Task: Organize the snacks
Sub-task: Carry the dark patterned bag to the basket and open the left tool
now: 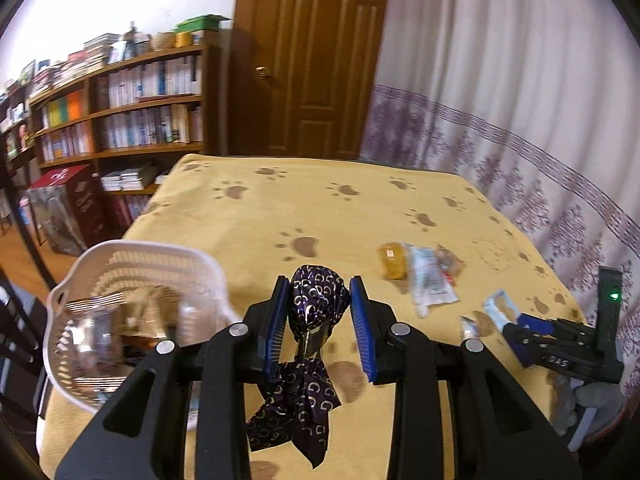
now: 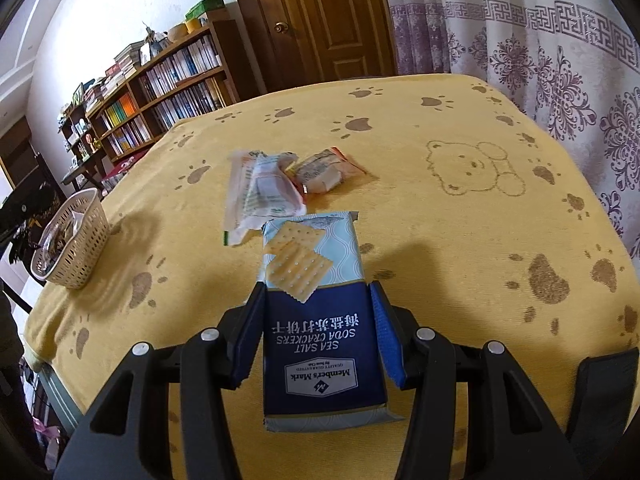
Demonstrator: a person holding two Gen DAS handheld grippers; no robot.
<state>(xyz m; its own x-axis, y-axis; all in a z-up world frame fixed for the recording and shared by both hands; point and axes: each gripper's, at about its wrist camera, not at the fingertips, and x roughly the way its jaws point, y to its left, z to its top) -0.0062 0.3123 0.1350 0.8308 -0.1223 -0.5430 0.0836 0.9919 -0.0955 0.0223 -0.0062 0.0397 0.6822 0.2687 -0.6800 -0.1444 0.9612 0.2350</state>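
The left gripper (image 1: 318,316) was raised above the table with a purple foil-wrapped sweet (image 1: 316,300) between its blue pads; the jaws stood narrow, though whether both pads pressed the wrapper could not be told for certain. Just to its left and below sat the white basket (image 1: 132,250), already holding several packets, blurred and hard to name. The right gripper (image 2: 318,328) was low over the yellow paw-print cloth (image 2: 460,208), its jaws spread on either side of a packet of sea salt soda crackers (image 2: 320,320) that appeared to lie flat on the cloth, touching or nearly touching the pads. Just ahead of that gripper lay a clear plastic packet (image 2: 264,192) and a small orange-edged wrapped snack (image 2: 324,172), near each other. By my reckoning the sorting was partly done: some snacks were in the basket, one was on its way, and at least three remained on the cloth.
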